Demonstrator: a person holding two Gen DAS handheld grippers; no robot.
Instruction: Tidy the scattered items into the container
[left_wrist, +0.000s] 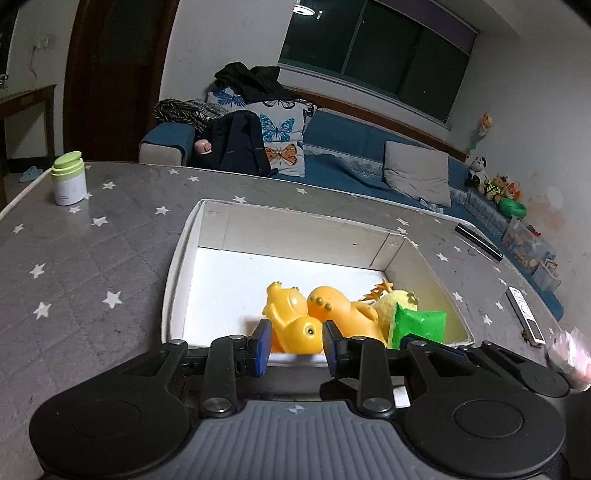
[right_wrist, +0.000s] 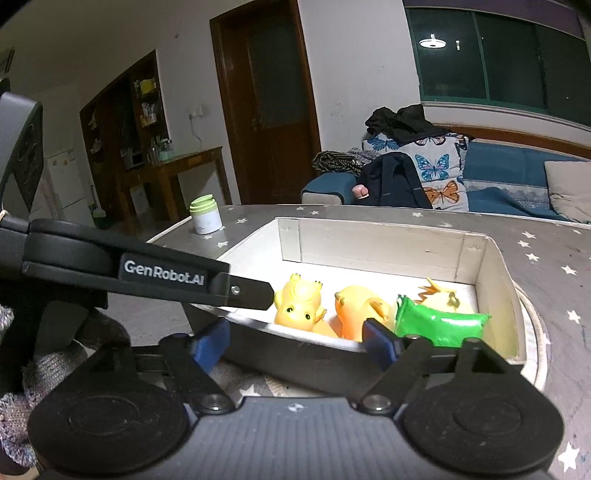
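Star-patterned worktop (left_wrist: 92, 258) carried our box (left_wrist: 295, 229); left tongs (left_wrist: 295, 345) hung open just above the yellow dinosaur toy (left_wrist: 291, 314), right tongs (right_wrist: 295, 341) open too

White jar with pale green lid (left_wrist: 69, 179) upright near far left corner of grey star-printed table (left_wrist: 92, 266). Slim black bar (left_wrist: 478, 242) and white remote (left_wrist: 525, 316) flat along right edge, well apart. Beyond, blue sofa (left_wrist: 343, 147) with butterfly cushions (left_wrist: 279, 138), dark backpack (left_wrist: 238, 142), grey pillow (left_wrist: 417, 171). Soft toys (left_wrist: 495, 182) at far right, possibly on a ledge. Brown door (right_wrist: 266, 99) behind.
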